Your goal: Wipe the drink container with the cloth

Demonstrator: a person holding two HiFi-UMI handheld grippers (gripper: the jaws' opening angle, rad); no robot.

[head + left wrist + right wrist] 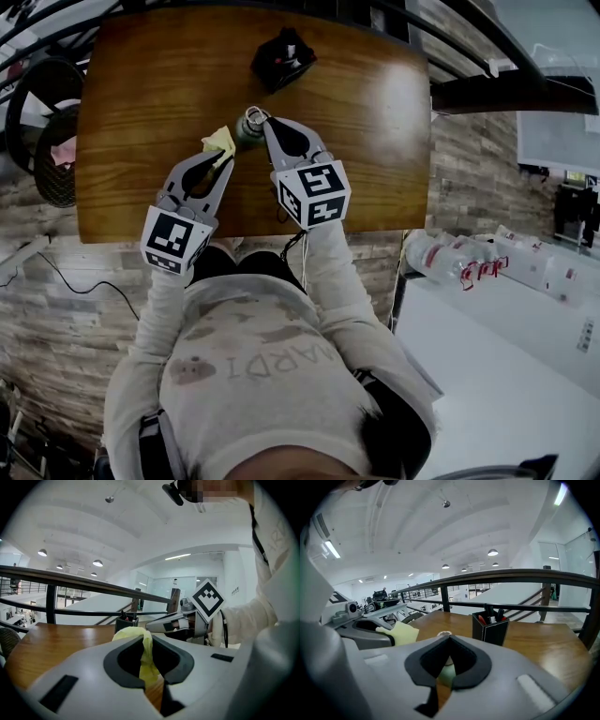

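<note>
Progress looks small: from these views I judge that the wiping is only about to begin, or has just begun. The left gripper point(223, 161) has its jaws pressed together on a soft pale yellow cloth point(143, 657), and a fold of it stands up above the tips. The right gripper point(260, 121) has its jaws closed around a small pale green drink container with a round metal-looking top point(446, 673), which stands upright on the brown wooden table point(375, 141) in front of the person. In the head view the cloth lies just beside the left side of the container, but I cannot tell whether the two are touching. No wet mark or stain is visible, so how much of the surface is already cleaned cannot be read. Most of the rubbing, I think, remains to do.

Much of the container is hidden by the right jaws; its lower body and any label are not visible. A black box-shaped pen holder point(281, 58) stands further back, well apart.
</note>
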